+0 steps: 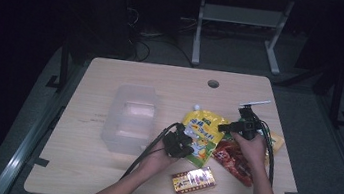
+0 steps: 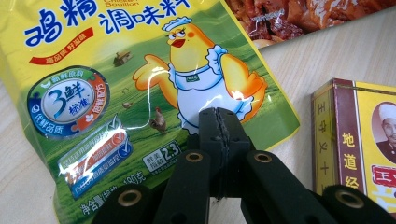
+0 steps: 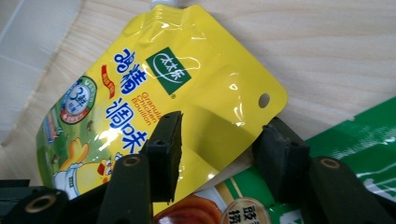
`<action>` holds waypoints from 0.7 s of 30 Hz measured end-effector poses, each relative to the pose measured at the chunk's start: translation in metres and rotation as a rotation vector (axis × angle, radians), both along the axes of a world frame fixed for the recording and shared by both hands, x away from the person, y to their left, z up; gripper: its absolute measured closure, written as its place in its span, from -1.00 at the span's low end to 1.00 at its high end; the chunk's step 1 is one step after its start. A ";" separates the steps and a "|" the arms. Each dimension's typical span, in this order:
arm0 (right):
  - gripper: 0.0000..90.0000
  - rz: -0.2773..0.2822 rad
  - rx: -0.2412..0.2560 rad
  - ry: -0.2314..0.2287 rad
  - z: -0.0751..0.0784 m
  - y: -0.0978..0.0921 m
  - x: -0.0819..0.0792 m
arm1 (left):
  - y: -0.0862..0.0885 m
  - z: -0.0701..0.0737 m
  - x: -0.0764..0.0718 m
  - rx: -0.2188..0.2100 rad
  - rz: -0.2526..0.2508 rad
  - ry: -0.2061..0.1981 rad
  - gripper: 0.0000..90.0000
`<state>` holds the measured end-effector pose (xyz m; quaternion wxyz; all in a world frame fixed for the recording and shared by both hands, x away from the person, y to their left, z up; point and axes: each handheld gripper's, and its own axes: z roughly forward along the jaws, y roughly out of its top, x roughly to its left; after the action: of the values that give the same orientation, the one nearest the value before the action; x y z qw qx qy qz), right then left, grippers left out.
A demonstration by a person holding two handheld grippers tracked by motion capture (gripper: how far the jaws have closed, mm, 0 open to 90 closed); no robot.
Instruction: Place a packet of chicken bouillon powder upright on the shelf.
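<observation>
Tabletop (image 1: 100, 168): pale wood, with a round hole at its 12 o'clock edge.

Pouch (image 1: 201, 131): yellow, with a cartoon hen and a white cap at its top. Lies flat at the tabletop's centre-right, between the two grippers. In the left gripper view the pouch (image 2: 140, 93) lies under the jaw tips; in the right gripper view the pouch (image 3: 163, 102) has its upper corner between the jaws.

Left gripper (image 1: 177, 143): at the pouch's 7 o'clock edge. Jaws pressed together tip to tip over the pouch's lower edge; whether film is pinched between them cannot be told.

Right gripper (image 1: 244, 125): at the pouch's 3 o'clock side. Jaws spread wide, one over the pouch face, one past its corner with the punched hole.

Red packet (image 1: 232, 158): at 4 o'clock of the pouch, partly under the right hand (image 1: 253, 150).

Box (image 1: 193, 180): small, yellow and maroon, at 6 o'clock of the pouch, apart from it.

Tub (image 1: 129, 116): clear plastic, at 9 o'clock of the pouch, near it.
</observation>
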<state>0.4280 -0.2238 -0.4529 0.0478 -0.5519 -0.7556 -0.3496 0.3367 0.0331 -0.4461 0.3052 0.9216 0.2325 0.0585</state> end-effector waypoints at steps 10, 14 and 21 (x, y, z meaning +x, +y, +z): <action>0.40 0.060 0.051 0.003 -0.002 0.008 0.000 | -0.002 0.001 0.001 0.006 -0.002 0.009 0.99; 0.50 0.078 0.061 0.015 -0.007 0.015 0.001 | -0.003 0.000 0.001 0.009 -0.004 0.008 0.99; 0.72 0.095 0.045 0.005 -0.007 0.021 -0.001 | -0.004 0.000 0.001 0.005 -0.005 0.015 0.99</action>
<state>0.4275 -0.2031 -0.4601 0.0786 -0.5149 -0.7729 -0.3624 0.3375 0.0295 -0.4460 0.3015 0.9232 0.2325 0.0515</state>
